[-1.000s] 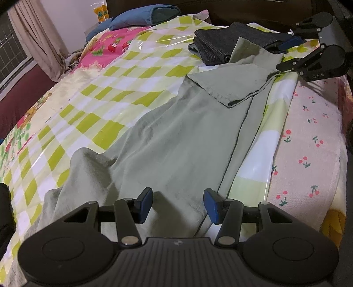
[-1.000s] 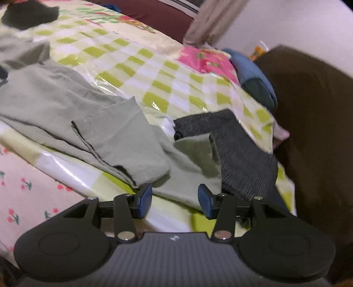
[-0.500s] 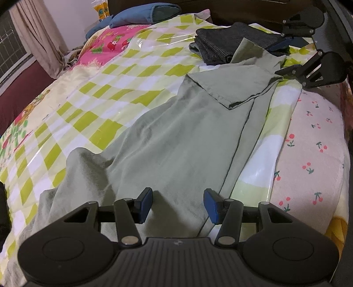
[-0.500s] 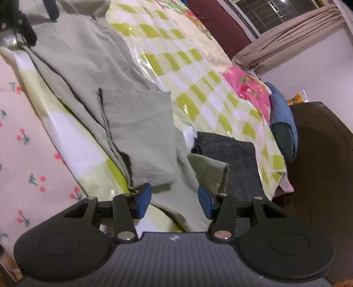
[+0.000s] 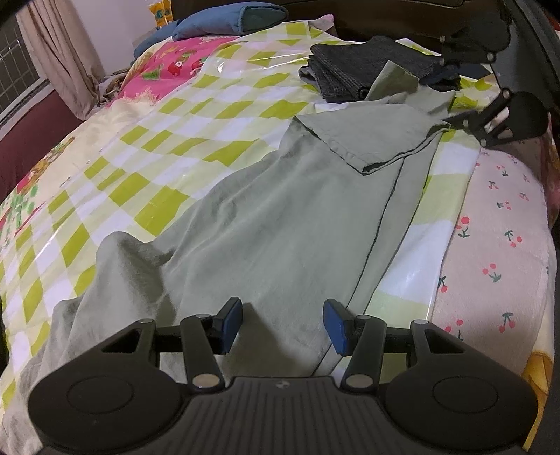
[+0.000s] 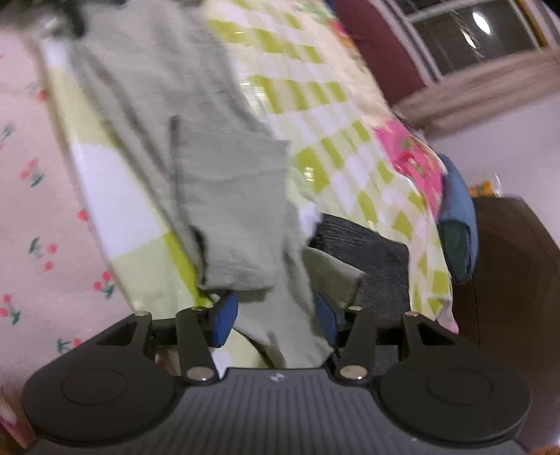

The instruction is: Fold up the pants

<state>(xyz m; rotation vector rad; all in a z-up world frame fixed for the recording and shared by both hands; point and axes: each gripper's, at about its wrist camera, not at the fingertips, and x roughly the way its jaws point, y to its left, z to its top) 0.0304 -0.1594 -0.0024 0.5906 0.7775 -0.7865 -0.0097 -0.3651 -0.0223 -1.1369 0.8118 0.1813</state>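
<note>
Pale green pants lie lengthwise on the checked bed cover, one leg end folded back. My left gripper hovers open just over the near end of the pants, nothing between its blue pads. In the right wrist view, which is blurred, my right gripper stands open low over the other end of the pants, with loose cloth lying between its fingers but no pad pressing on it. The left wrist view shows the right gripper at the far right, its fingers on either side of the cloth corner.
A folded dark grey garment lies beside the far end of the pants. A blue cushion sits at the head of the bed. A pink cherry-print blanket covers the right edge. A curtain and a window stand at the left.
The right gripper has rolled and sunk closer to the leg end of the pants. The left gripper and the pants have stayed where they were.
</note>
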